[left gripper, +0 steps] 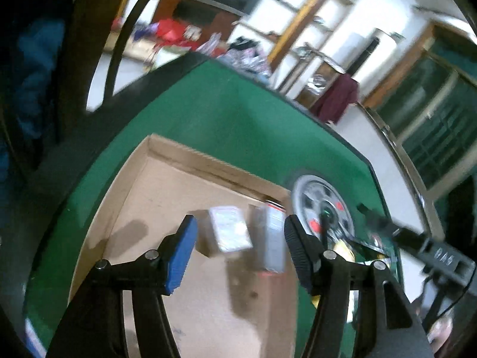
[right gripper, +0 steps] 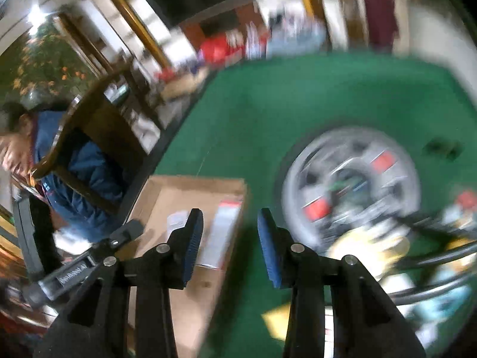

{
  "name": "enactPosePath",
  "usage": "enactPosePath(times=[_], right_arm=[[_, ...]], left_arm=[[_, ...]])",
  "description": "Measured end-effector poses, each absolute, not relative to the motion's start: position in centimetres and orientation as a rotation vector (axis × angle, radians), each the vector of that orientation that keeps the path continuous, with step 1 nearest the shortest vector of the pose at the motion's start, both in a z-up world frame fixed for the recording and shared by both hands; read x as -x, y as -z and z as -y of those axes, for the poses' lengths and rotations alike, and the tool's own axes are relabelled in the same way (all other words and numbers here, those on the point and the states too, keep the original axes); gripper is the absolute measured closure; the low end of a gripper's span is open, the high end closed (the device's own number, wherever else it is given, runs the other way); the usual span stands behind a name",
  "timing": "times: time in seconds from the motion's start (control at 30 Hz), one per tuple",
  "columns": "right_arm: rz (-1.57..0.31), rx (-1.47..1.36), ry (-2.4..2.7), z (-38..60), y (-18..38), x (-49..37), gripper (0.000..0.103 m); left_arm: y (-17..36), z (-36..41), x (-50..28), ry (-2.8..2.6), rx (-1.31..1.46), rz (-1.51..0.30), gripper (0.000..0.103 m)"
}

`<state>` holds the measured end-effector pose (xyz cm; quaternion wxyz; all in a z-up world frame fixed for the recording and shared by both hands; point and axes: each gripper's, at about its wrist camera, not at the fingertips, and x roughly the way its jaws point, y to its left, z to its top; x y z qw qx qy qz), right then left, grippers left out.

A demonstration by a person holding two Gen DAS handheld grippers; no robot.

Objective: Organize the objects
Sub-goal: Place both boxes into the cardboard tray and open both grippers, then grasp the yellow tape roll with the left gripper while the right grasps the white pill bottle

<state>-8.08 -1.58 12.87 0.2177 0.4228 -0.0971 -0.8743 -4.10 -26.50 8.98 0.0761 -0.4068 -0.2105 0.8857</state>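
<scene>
A shallow cardboard box lies on the green table. In it are a small whitish packet and a grey-and-red carton. My left gripper is open and empty, held above these two items. My right gripper is open and empty, above the box's right edge, with the grey-and-red carton just to its left. The right wrist view is blurred. Several loose items lie to the right of the right gripper.
A round silver hub with red marks is set in the table's middle, also in the right wrist view. A wooden chair and a person in blue are at the left. The other gripper's body shows at right.
</scene>
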Motion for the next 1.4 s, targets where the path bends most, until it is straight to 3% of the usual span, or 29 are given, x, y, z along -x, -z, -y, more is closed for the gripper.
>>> enactPosePath(times=[0.03, 0.07, 0.1, 0.17, 0.43, 0.53, 0.63, 0.8, 0.9, 0.93, 0.97, 1.4], right_arm=[[0.233, -1.114, 2.474, 0.1, -13.7, 6.8, 0.031], [0.209, -1.093, 2.512, -1.4, -14.0, 5.9, 0.018], [0.198, -1.114, 2.546, -3.4, -13.9, 5.0, 0.013], [0.223, -1.184, 2.557, -6.2, -13.0, 4.1, 0.013], [0.424, -1.271, 2.525, -15.6, -8.6, -0.2, 0.014], [0.396, -1.245, 2.524, -16.2, -8.6, -1.5, 0.014], [0.401, -1.224, 2.494, -16.3, -8.6, -1.9, 0.014], [0.426, -1.225, 2.432, -15.5, -7.9, -1.8, 0.014], [0.409, -1.229, 2.407, -14.3, -7.7, -1.8, 0.013], [0.404, -1.234, 2.398, -14.0, -7.6, -1.8, 0.013], [0.399, -1.238, 2.392, -13.7, -7.5, -1.7, 0.013], [0.246, -1.324, 2.321, -6.5, -6.2, 0.0, 0.014]], left_arm=[[-9.7, 25.5, 3.1, -2.659, 1.196, 0.593, 0.04], [-10.4, 24.1, 2.2, -2.653, 1.172, 0.554, 0.035], [-10.8, 23.2, 1.4, -2.639, 1.16, 0.53, 0.03], [-11.0, 19.9, -0.1, -2.581, 1.131, 0.466, 0.016], [-7.3, 9.3, -1.3, -2.547, 1.221, 0.032, 0.016], [-6.5, 8.1, -1.8, -2.578, 1.198, -0.136, 0.017], [-5.8, 7.8, -2.4, -2.549, 1.189, -0.248, 0.034], [-4.8, 6.1, -1.3, -2.499, 1.194, -0.411, 0.035], [-4.1, 5.4, -0.3, -2.471, 1.218, -0.445, 0.037], [-3.8, 5.2, 0.0, -2.463, 1.227, -0.453, 0.049], [-3.3, 4.9, 0.4, -2.438, 1.254, -0.45, 0.074], [-6.7, 9.1, -3.4, -2.503, 1.176, -0.162, 0.076]])
